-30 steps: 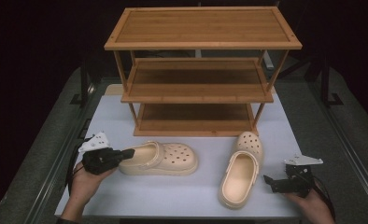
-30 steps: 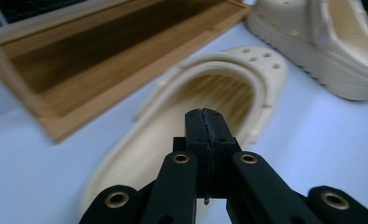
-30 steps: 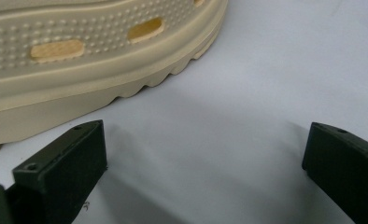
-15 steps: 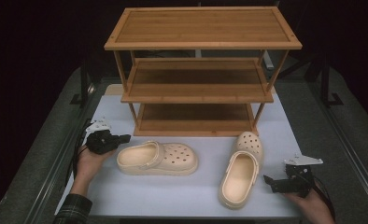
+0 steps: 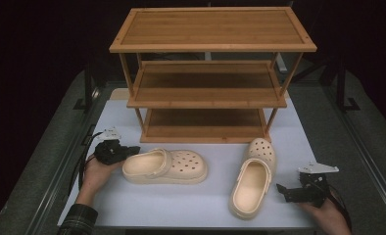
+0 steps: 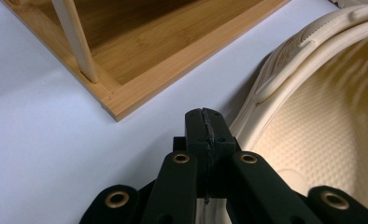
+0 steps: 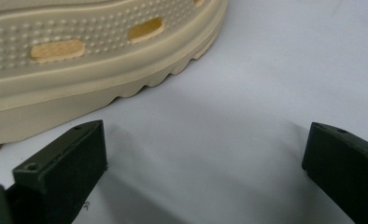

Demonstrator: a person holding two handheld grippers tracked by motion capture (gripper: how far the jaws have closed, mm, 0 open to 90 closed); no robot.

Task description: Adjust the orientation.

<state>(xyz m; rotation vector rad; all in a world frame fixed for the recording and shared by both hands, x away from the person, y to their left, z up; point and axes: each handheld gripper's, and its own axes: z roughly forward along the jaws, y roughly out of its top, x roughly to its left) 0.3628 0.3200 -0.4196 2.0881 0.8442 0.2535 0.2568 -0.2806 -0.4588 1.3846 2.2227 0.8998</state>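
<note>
Left gripper [image 5: 132, 150] jaws closed, empty, tip at the heel of the left clog [image 5: 164, 166]. Right gripper [image 5: 281, 189] jaws wide open beside the right clog [image 5: 252, 177].

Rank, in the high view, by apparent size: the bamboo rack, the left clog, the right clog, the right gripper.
1. bamboo rack, largest.
2. left clog and right clog: look alike, no ranking.
3. right gripper, smallest.
</note>
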